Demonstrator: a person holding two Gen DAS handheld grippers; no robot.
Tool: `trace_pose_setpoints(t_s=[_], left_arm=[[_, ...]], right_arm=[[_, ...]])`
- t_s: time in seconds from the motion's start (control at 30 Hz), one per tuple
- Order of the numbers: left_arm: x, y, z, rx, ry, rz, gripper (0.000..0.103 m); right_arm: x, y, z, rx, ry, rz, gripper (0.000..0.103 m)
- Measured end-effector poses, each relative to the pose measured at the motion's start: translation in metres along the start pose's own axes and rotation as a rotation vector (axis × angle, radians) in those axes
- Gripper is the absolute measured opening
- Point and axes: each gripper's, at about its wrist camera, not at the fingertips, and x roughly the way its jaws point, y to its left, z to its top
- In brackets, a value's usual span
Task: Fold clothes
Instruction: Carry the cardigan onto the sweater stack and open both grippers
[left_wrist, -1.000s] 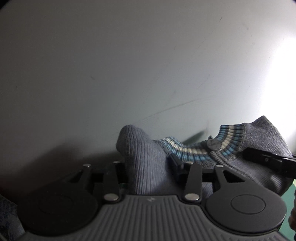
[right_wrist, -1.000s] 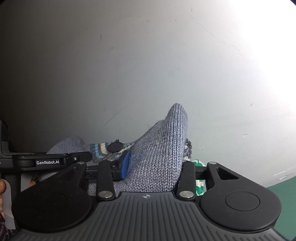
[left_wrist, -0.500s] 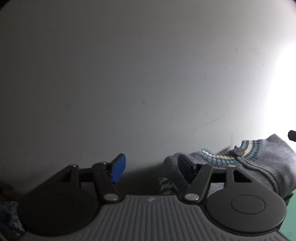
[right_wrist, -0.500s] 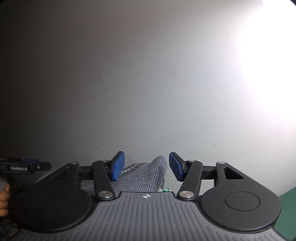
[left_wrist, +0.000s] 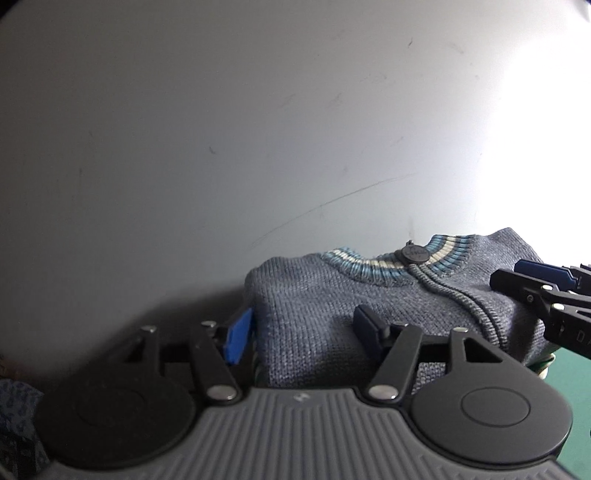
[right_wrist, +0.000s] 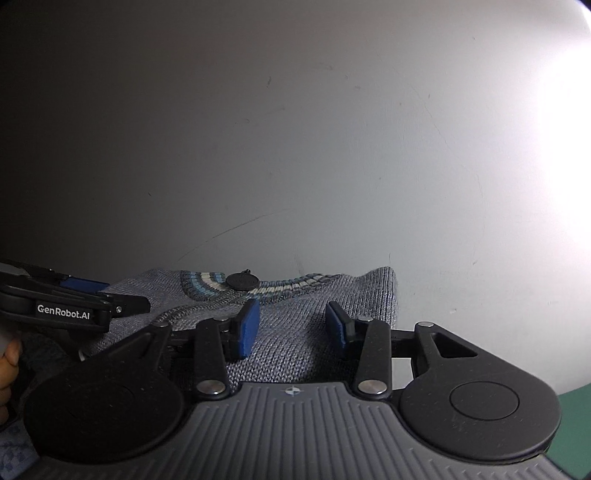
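A pale grey table (left_wrist: 258, 129), matt and lightly scratched, fills both views, with strong glare at the right and a strip of green (right_wrist: 576, 417) at the near right edge. On it lies the sweater (left_wrist: 332, 317), a blue-grey knit folded into a compact block, its striped ribbed collar (left_wrist: 369, 264) at the far side with a dark round button (left_wrist: 413, 254) at its middle and a corded placket running toward the near right. The knit looks soft and thick, with rounded folded edges, and a bit of green-and-white cloth (left_wrist: 545, 369) shows under its near right corner. The left gripper (left_wrist: 301, 328) stands wide, its jaws having just been opening; the near left part of the sweater lies between the blue pads but they do not press it. The right gripper (right_wrist: 291, 325) is also parted, its jaws having just closed a little, with the sweater's right half under and between the pads (right_wrist: 248, 325), untouched as far as can be seen. A hand (right_wrist: 7, 373) shows at the left edge of the right view. The fold looks nearly complete, and the step in hand seems to be letting go and tidying. The next move likely calls for pressing the block flat or squaring its edges, with care not to drag the loose knit open.
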Motion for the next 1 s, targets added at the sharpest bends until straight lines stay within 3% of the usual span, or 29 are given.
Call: trace_pose_setpoints(t_s=[0.33, 0.47, 0.53, 0.6, 0.67, 0.8, 0.9, 1.0], left_arm=[[0.006, -0.009, -0.011, -0.037, 0.001, 0.017, 0.075], [0.006, -0.004, -0.006, -0.020, -0.010, 0.041, 0.076], [0.007, 0.001, -0.002, -0.007, -0.019, 0.056, 0.078], [0.010, 0.005, -0.005, -0.013, -0.021, 0.058, 0.085], [0.000, 0.002, -0.007, -0.017, -0.027, 0.088, 0.090], [-0.019, -0.010, -0.015, 0.010, -0.045, 0.101, 0.091], [-0.016, -0.042, -0.016, 0.000, -0.023, 0.086, 0.102], [-0.051, -0.035, -0.040, -0.027, -0.004, 0.059, 0.102]], right_arm=[[0.013, 0.009, -0.013, 0.053, 0.044, -0.044, 0.046], [-0.005, 0.027, -0.008, 0.008, 0.002, -0.056, 0.048], [-0.018, 0.038, -0.006, -0.008, -0.033, -0.050, 0.055], [-0.032, 0.049, -0.005, -0.017, -0.064, -0.058, 0.059], [-0.047, 0.060, -0.006, -0.024, -0.075, -0.063, 0.059], [-0.071, 0.083, -0.012, -0.068, -0.062, -0.075, 0.056], [-0.088, 0.094, -0.019, -0.058, -0.039, -0.077, 0.047], [-0.108, 0.101, -0.030, -0.013, -0.008, -0.094, 0.047]])
